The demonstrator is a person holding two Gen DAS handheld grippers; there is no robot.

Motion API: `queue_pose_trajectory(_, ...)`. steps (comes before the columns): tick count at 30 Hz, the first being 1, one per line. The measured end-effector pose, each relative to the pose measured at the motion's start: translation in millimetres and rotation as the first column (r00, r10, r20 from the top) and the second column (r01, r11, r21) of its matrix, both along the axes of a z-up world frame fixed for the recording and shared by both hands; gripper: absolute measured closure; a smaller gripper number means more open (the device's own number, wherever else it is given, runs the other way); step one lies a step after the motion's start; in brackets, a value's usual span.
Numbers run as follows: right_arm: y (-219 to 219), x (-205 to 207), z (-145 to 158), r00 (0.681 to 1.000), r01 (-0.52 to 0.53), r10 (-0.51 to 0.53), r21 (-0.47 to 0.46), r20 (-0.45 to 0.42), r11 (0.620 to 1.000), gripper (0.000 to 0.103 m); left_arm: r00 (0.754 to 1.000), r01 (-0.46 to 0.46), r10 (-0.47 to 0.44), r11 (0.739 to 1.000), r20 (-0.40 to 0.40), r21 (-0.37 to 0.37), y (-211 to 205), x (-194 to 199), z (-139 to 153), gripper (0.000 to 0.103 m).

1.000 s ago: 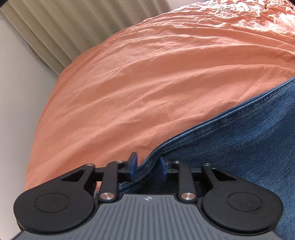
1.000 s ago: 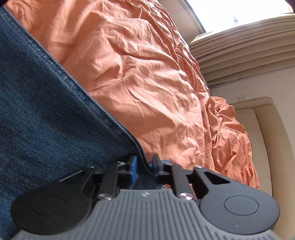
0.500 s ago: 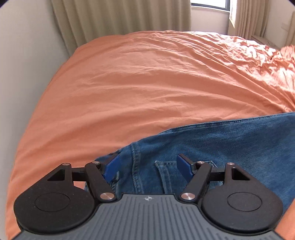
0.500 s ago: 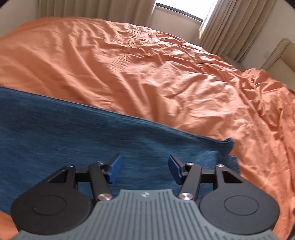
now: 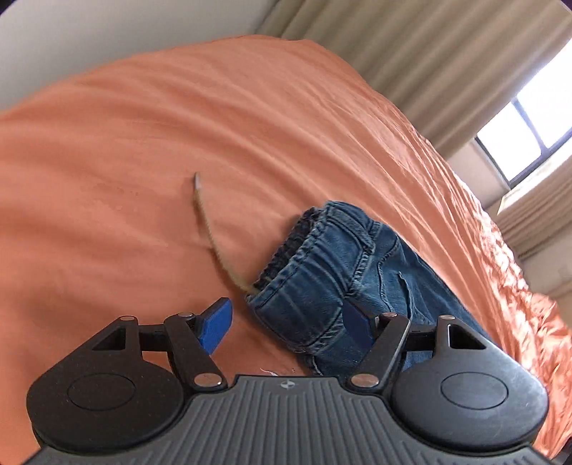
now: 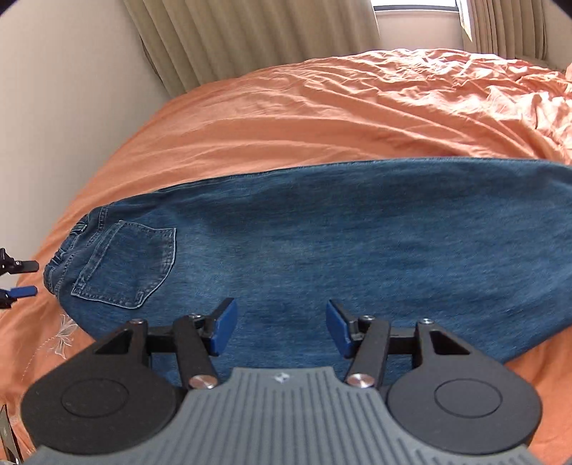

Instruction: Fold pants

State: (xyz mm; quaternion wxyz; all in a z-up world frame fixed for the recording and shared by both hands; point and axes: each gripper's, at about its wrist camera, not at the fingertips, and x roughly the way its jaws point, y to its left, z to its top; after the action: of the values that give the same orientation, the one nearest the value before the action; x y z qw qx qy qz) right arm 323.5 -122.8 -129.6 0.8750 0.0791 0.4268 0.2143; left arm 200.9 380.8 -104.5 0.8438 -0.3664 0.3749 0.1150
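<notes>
Blue jeans (image 6: 339, 232) lie flat along the orange bed (image 6: 321, 107), folded leg on leg, with a back pocket (image 6: 128, 264) facing up at the left end. In the left wrist view the elastic waistband (image 5: 321, 264) is bunched up, and a beige drawstring (image 5: 207, 221) trails out of it across the sheet. My left gripper (image 5: 286, 322) is open beside the waistband's near corner, its right pad over denim without pinching it. My right gripper (image 6: 279, 325) hovers open above the middle of the jeans, nothing between its pads. The left gripper (image 6: 35, 278) shows at the far left edge.
The orange sheet (image 5: 178, 125) is smooth near the waistband and rumpled towards the far right. A wall (image 6: 53, 107) runs along the bed's left side. Beige curtains (image 6: 250, 32) and a window (image 5: 529, 136) stand behind the bed.
Both grippers were shut on the jeans' edge a second ago; they have let go, opened and drawn back. The jeans now lie flat, and the left gripper has swung to the waistband end.
</notes>
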Motion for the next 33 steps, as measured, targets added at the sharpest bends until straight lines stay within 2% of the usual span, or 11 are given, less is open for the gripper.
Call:
queue_pose_trajectory(2,6.2,3.2,-6.9,1.0,-0.012,0.012,-0.011,-0.001,1.0,0.051,0.997,-0.051,0.057,0.992,0.048,-0.113,8.0,-3.3,-21.9,0.021)
queue_pose_trajectory(5,4.6,15.1,-17.7,1.0,-0.011,0.011,-0.019,-0.013,1.0,0.051,0.986,-0.104,0.134,0.96,0.099,-0.261,15.6,3.8,-51.4,0.02)
queue_pose_trajectory(8,0.0,26.4,-28.9,0.999,0.006,-0.006,0.008,-0.041,1.0,0.051,0.982,-0.106,0.145,0.953,0.12,-0.285,13.3,20.2,-64.9,0.026)
queue_pose_trajectory(10,-1.2,29.7,-31.3,0.999,0.008,-0.008,0.013,-0.036,1.0,0.051,0.985,-0.107,0.137,0.962,0.107,-0.251,7.5,33.6,-69.4,0.035)
queue_pose_trajectory(14,-0.2,33.9,-31.4,1.0,-0.003,0.003,0.005,-0.015,1.0,0.051,0.983,-0.141,0.161,0.968,0.084,-0.207,1.0,56.3,-71.3,0.063)
queue_pose_trajectory(17,-3.8,35.5,-32.7,1.0,-0.003,0.003,0.002,-0.012,1.0,0.051,0.984,-0.155,0.159,0.987,0.085,-0.052,-15.8,63.2,-47.3,0.077)
queue_pose_trajectory(21,-15.9,29.4,-30.9,1.0,0.007,-0.008,-0.01,-0.015,1.0,0.051,0.978,-0.132,0.107,0.982,0.18,0.132,-43.2,48.6,13.1,0.082)
queue_pose_trajectory(24,-24.5,27.7,-31.5,0.999,0.017,-0.018,-0.01,-0.043,1.0,0.052,0.981,-0.083,0.027,0.954,0.194,0.289,-62.8,48.6,43.8,0.082)
queue_pose_trajectory(27,-27.8,29.9,-32.4,0.998,0.012,-0.012,-0.012,-0.054,1.0,0.054,0.994,-0.063,0.029,0.936,0.102,0.345,-60.2,60.8,30.4,0.081)
queue_pose_trajectory(30,-32.7,32.8,-35.9,0.997,0.016,-0.016,-0.003,-0.072,1.0,0.055,0.999,-0.04,0.049,0.922,-0.012,0.386,-58.0,70.6,-7.3,0.081)
queue_pose_trajectory(33,-38.0,33.9,-40.8,0.996,0.023,-0.022,0.017,-0.091,1.0,0.055,0.996,-0.047,0.07,0.932,-0.054,0.36,-52.8,72.8,-34.6,0.081)
